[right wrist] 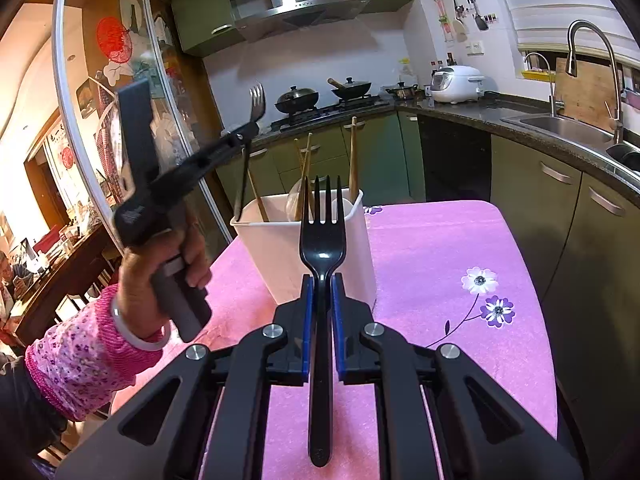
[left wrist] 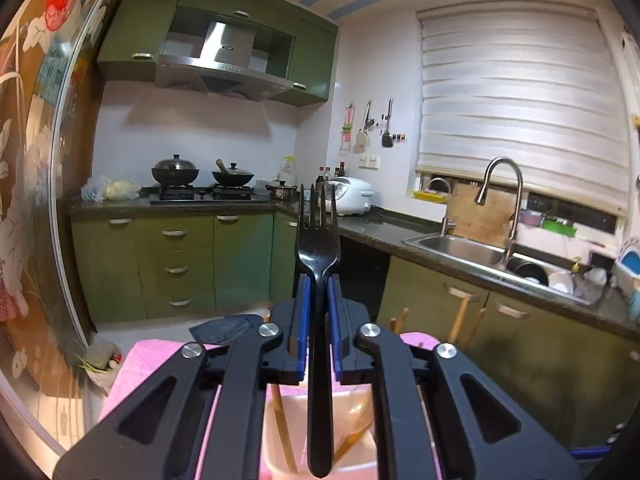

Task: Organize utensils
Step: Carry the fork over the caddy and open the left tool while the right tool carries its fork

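My left gripper [left wrist: 318, 284] is shut on a black plastic fork [left wrist: 319, 240], tines up, held upright over the white utensil holder [left wrist: 352, 400]. The fork's handle end hangs inside the holder's mouth. In the right wrist view the left gripper [right wrist: 246, 134] with its fork [right wrist: 258, 100] is at the holder's left rim. My right gripper [right wrist: 321, 284] is shut on a second black fork [right wrist: 322, 240], tines up, just in front of the holder [right wrist: 280, 252]. Wooden chopsticks [right wrist: 304, 164], a wooden utensil [right wrist: 353, 156] and a clear spoon [right wrist: 296, 200] stand in the holder.
The holder stands on a table with a pink flowered cloth [right wrist: 440, 264]. Green cabinets [right wrist: 532, 184], a dark counter with a sink [right wrist: 560, 126] and faucet [right wrist: 592, 60] run along the right. A stove with pots [right wrist: 328, 96] and a rice cooker [right wrist: 456, 84] are behind.
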Demonstrator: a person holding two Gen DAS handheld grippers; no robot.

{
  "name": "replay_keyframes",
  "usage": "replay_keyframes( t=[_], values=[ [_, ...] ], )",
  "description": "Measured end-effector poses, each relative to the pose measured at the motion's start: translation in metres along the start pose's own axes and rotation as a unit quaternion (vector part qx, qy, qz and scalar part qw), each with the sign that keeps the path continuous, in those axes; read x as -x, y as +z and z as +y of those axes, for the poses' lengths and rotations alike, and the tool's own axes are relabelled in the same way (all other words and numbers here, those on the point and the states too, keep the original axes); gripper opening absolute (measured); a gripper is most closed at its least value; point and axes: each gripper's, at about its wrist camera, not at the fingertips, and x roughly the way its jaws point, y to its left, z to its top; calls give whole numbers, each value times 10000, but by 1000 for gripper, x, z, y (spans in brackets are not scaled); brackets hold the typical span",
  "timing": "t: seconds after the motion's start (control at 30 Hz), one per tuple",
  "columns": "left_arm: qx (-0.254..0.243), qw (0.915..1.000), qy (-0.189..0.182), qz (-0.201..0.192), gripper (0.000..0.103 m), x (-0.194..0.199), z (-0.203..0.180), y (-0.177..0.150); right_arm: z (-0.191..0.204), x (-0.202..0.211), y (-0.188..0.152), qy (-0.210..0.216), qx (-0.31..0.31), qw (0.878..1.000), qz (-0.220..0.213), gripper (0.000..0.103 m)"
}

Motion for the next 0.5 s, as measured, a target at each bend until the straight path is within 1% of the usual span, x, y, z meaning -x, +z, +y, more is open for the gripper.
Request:
replay_keyframes(
  t=[0.2, 0.5],
  values=[
    [-197, 9998, 80, 23, 9, -12, -3, -9, 0, -2, -1, 8, -35, 10000, 33, 9],
    [-322, 9990, 101, 293, 9, -17, -1, -32, 5, -2, 0, 24, -11, 10000, 20, 9]
  ],
)
